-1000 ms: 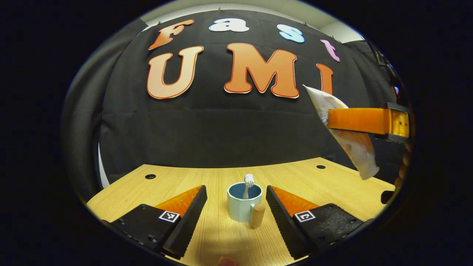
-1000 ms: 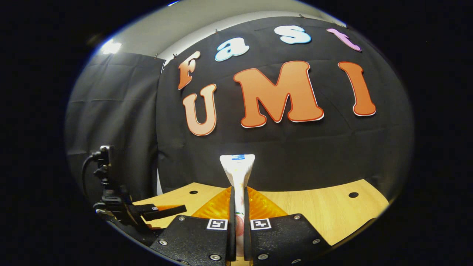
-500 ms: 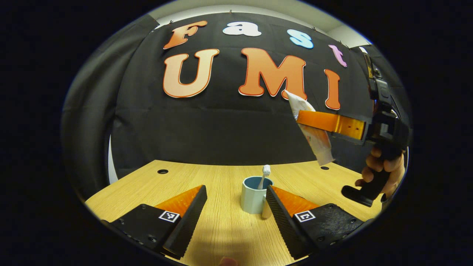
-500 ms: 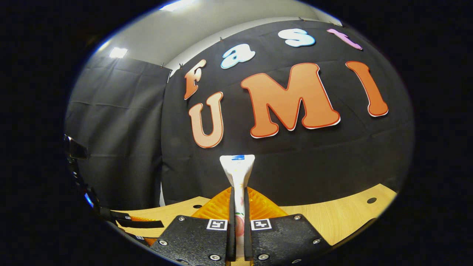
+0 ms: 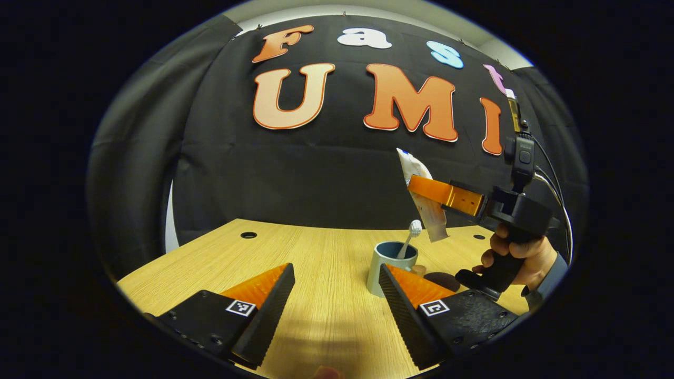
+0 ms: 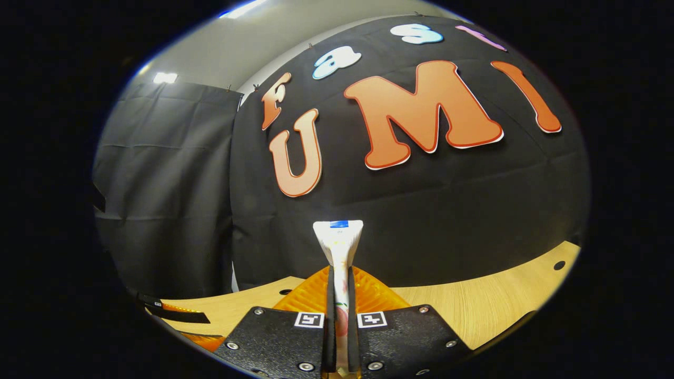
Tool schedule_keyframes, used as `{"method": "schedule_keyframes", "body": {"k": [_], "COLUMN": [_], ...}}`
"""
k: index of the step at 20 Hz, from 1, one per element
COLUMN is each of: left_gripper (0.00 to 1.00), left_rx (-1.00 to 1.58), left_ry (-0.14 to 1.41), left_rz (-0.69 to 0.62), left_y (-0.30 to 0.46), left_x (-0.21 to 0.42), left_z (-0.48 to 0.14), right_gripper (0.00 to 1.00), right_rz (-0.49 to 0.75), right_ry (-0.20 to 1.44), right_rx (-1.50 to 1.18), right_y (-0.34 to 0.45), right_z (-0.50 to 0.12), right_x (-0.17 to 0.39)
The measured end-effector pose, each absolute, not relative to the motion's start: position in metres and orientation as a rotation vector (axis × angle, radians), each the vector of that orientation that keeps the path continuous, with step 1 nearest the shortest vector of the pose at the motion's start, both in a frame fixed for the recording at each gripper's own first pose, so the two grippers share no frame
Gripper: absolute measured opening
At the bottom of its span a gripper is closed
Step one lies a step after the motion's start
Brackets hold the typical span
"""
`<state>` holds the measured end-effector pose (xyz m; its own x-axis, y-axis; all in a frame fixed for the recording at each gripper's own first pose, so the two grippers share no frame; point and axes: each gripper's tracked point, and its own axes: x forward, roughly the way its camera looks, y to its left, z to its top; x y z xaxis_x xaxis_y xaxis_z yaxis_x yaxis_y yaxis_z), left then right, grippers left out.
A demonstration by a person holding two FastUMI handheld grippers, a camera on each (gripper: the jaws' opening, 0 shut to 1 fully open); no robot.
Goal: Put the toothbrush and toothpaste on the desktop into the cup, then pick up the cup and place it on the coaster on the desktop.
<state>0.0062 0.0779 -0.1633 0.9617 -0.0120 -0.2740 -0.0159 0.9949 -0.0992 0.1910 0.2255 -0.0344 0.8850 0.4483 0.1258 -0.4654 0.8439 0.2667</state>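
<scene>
Toothpaste (image 5: 421,195), one tube, hangs tilted above one cup (image 5: 387,266) in the left gripper view, pinched by the right gripper (image 5: 421,189) in a hand (image 5: 518,258). One toothbrush (image 5: 409,239) leans inside the cup on the desktop (image 5: 316,263). The left gripper (image 5: 337,295) gapes wide, its right finger partly hiding the cup.

In the right gripper view, the right gripper (image 6: 338,316) clamps the upright toothpaste (image 6: 338,247) between both fingers, above the desktop (image 6: 474,305).

A pale blue-grey cup (image 5: 382,266) with a darker blue inside stands upright on the wooden counter (image 5: 316,263), right of centre. A toothbrush (image 5: 409,238) leans in it, white bristled head up and tilted right. The white toothpaste (image 5: 421,195) tube hangs in the air above and just right of the cup, pinched at mid-length, tilted. A dark round coaster (image 5: 441,280) lies just right of the cup.
</scene>
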Motion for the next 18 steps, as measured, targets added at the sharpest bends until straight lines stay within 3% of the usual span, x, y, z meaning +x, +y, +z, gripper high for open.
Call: {"method": "schedule_keyframes", "body": {"k": [14, 18], "left_gripper": [0.98, 0.98], "left_rx": [-0.146, -0.147], "left_ry": [0.342, 0.355], "left_rz": [0.01, 0.008], "left_y": [0.076, 0.07], "left_x": [0.006, 0.001], "left_z": [-0.194, -0.201], "right_gripper": [0.12, 0.16], "right_rz": [0.512, 0.53], "right_ry": [0.068, 0.055], "right_rx": [0.323, 0.34], "right_y": [0.253, 0.249], "right_z": [-0.086, -0.073], "right_x": [0.219, 0.215]}}
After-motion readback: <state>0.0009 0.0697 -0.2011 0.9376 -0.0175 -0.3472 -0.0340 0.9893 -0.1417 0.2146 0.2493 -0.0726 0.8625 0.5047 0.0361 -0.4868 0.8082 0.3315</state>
